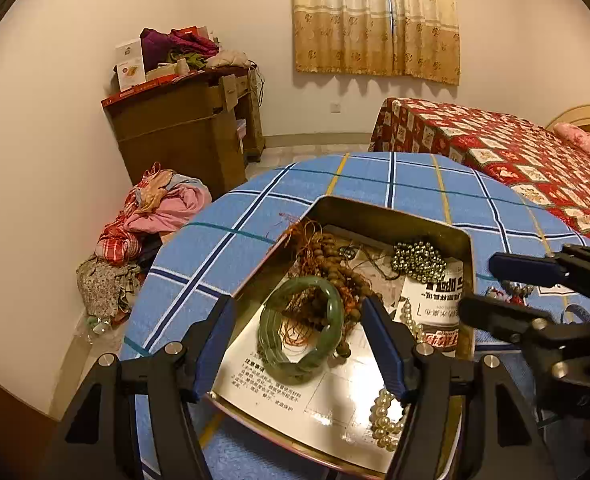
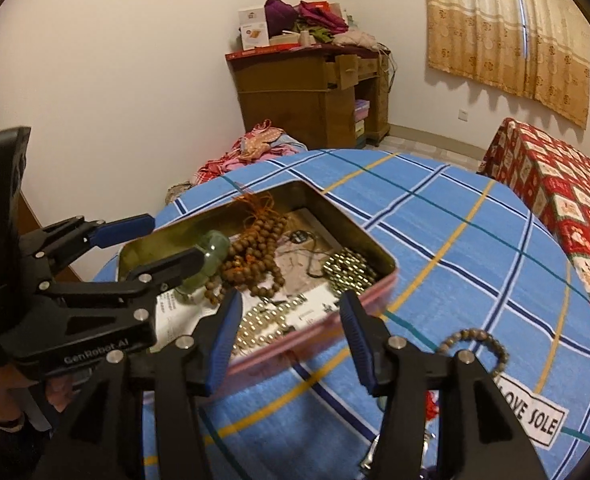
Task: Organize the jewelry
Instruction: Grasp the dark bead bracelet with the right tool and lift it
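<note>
Two pearl strands half hidden by left tongs

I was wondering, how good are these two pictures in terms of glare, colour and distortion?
Left wrist view: glare washes out the printed paper in the tin; warm yellowish cast. Right wrist view: the tin's near rim is smeared; the beaded bracelet stays readable. Both views: fisheye bends the walls, dark corners.

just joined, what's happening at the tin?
A person holds two grippers over an open metal tin on a blue plaid cloth. Left gripper is open over the green jade bangle lying in the tin; right gripper is open and empty. A brown bead bracelet lies outside on the cloth.
</note>
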`<state>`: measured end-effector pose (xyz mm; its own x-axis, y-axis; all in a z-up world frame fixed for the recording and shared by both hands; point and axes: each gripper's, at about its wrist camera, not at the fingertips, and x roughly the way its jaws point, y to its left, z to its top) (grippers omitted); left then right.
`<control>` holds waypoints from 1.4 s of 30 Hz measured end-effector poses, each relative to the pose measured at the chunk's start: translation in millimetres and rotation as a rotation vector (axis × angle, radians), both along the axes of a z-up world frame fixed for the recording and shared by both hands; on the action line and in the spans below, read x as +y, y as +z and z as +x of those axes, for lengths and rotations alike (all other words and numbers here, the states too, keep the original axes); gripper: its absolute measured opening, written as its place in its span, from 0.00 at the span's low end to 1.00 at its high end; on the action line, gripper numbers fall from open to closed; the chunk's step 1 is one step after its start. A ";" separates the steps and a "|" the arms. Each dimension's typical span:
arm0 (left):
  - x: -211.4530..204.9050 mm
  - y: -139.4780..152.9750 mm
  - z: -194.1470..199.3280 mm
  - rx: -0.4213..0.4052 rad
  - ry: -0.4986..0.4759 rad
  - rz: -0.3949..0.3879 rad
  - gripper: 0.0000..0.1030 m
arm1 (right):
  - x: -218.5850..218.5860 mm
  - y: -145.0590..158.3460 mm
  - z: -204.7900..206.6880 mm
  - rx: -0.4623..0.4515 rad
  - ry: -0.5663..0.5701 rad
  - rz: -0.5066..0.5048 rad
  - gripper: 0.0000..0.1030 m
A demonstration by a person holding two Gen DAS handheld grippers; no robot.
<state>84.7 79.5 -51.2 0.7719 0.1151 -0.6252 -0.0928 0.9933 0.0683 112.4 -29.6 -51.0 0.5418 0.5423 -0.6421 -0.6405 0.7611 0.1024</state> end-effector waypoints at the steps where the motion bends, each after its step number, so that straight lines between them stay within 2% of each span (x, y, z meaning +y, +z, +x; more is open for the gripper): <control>1: 0.0 -0.6 -0.4 0.002 0.002 -0.002 0.63 | -2.3 -0.3 -0.4 0.000 -0.002 -0.001 0.52; 8: -2.1 2.5 -8.8 -0.005 0.008 -0.016 0.63 | -29.1 -1.9 -9.3 -0.004 -0.037 -0.010 0.52; 14: -20.5 7.3 -18.3 -0.025 -0.010 -0.012 0.63 | -69.5 -8.1 -16.8 0.008 -0.114 -0.032 0.52; 20: -56.1 11.6 -34.4 -0.058 -0.087 -0.003 0.63 | -126.4 -15.3 -25.3 0.027 -0.257 -0.030 0.52; 25: -84.4 6.7 -40.8 -0.045 -0.157 0.008 0.63 | -163.6 -25.4 -33.4 0.063 -0.351 -0.028 0.52; 37: -110.9 -10.3 -39.5 0.013 -0.202 0.021 0.63 | -174.7 -29.0 -42.4 0.056 -0.351 -0.028 0.51; 42: -112.2 -11.7 -42.5 0.012 -0.198 0.013 0.63 | -156.6 -26.1 -47.4 0.049 -0.281 -0.034 0.39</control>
